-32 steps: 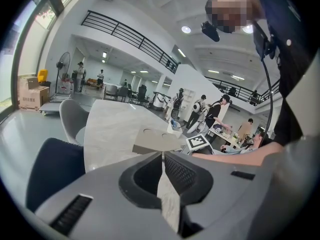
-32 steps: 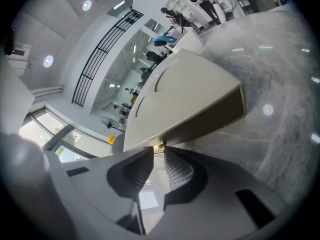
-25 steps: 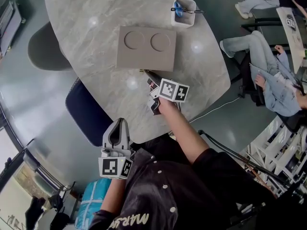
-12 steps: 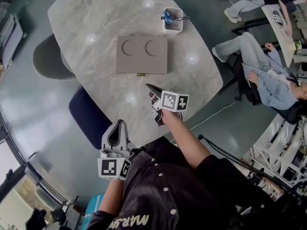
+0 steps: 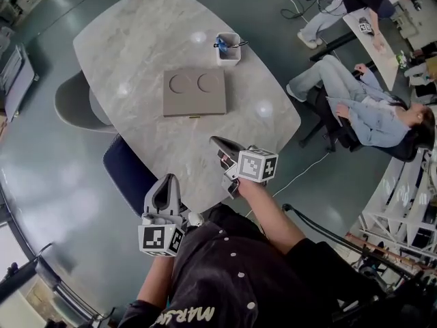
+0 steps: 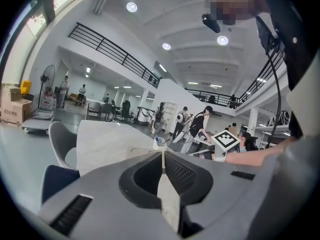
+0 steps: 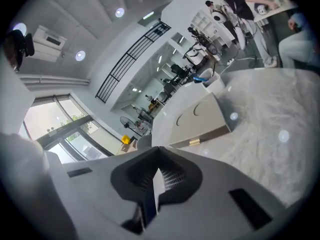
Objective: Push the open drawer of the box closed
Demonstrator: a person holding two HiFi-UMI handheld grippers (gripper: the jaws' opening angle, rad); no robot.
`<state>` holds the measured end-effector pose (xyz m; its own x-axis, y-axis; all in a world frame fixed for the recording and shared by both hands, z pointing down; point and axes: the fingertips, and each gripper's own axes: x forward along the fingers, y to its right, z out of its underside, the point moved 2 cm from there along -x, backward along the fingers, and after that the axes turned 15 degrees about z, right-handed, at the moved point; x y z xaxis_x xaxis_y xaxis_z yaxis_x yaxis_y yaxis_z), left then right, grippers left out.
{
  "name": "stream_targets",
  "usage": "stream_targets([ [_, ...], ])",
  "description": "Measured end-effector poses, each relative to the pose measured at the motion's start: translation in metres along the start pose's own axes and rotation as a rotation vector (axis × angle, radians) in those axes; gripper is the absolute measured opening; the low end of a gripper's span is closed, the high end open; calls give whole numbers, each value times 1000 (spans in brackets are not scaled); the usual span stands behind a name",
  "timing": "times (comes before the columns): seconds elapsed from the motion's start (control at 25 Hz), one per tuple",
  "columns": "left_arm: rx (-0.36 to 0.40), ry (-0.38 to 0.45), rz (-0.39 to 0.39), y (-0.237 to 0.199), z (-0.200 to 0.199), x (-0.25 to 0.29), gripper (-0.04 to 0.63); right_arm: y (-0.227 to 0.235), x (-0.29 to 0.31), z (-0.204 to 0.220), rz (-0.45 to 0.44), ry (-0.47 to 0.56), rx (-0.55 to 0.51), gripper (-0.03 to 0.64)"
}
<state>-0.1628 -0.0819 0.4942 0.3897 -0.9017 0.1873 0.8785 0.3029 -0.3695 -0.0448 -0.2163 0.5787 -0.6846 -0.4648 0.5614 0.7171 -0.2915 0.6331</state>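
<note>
Head view: box (image 5: 194, 93) on the tabletop (image 5: 136, 39), well ahead of the right claw (image 5: 217, 142); the white cup (image 5: 229, 50) beyond it holds a blue thing (image 5: 220, 44). Left gripper view: left claw (image 6: 162, 156) pinched together, empty. Right gripper view: same deal, drawer (image 7: 215, 133) sitting flush.

A big open office hall: balcony railing (image 6: 114, 48), ceiling lights (image 6: 131, 6), a person (image 5: 372, 118) sitting nearby, another at a desk (image 5: 360, 20).
</note>
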Motion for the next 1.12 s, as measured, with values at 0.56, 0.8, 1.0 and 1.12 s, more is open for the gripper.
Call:
stream_targets([
  [0.56, 106, 118, 71, 26, -47, -28, 26, -40, -126, -36, 117, 391, -258, -3],
  [0.8, 146, 167, 74, 35, -72, -41, 26, -54, -174, -43, 153, 548, -305, -3],
  [1.0, 174, 181, 66, 40, -82, -56, 26, -61, -207, -43, 176, 654, -362, -3],
  [1.12, 187, 191, 52, 43, -87, -64, 26, -65, -222, -38, 192, 686, -414, -3],
])
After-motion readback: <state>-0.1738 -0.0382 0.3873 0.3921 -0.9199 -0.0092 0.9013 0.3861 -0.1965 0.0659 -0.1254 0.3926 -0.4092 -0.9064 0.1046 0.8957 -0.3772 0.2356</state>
